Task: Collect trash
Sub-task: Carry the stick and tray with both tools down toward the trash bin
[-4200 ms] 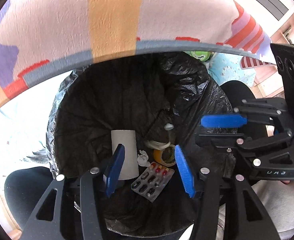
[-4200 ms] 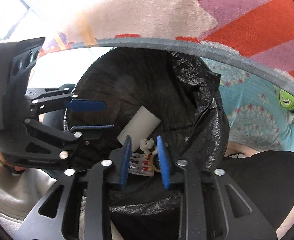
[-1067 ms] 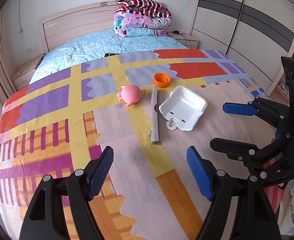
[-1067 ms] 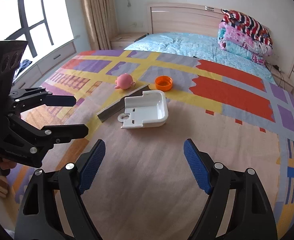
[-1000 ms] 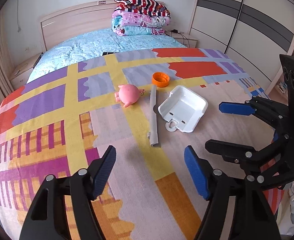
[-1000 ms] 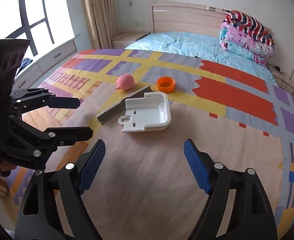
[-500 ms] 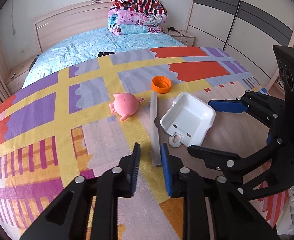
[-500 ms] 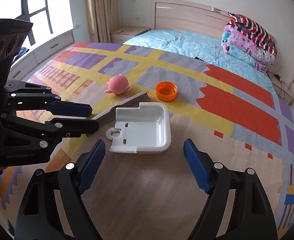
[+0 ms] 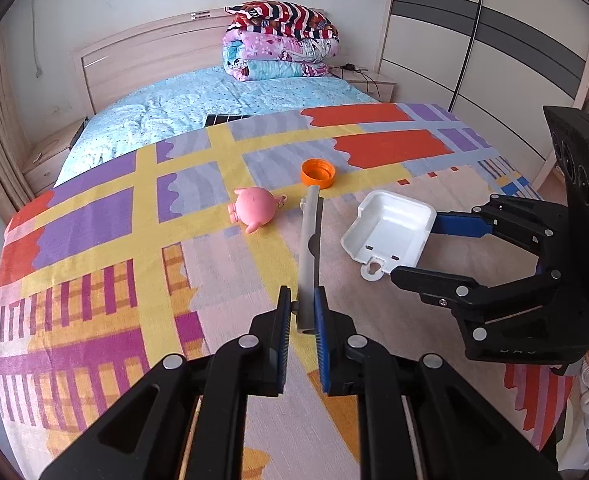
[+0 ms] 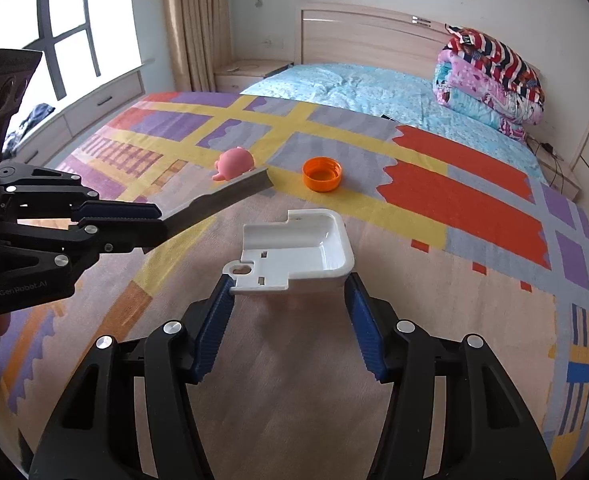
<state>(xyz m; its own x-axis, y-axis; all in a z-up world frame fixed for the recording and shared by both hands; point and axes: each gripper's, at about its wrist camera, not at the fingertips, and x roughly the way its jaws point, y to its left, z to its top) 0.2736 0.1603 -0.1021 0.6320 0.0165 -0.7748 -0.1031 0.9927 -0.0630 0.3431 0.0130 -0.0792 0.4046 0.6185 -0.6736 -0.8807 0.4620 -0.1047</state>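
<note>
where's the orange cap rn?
The orange cap lies open side up on the blanket, mid-bed, just beyond the far tip of the grey strip, with the pink pig toy to its left.

A pile of folded quilts (image 9: 280, 40) sits on the blue-sheeted bed (image 9: 198, 108) by the headboard (image 9: 146, 56).

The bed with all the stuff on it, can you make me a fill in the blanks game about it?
1. The left gripper is shut on the long ____ strip.
2. The right gripper has one finger on each side of the white ____.
3. The round cap beyond the tray is colored ____.
4. The little toy lying next to the strip is colored ____.

Missing words: grey; tray; orange; pink
</note>
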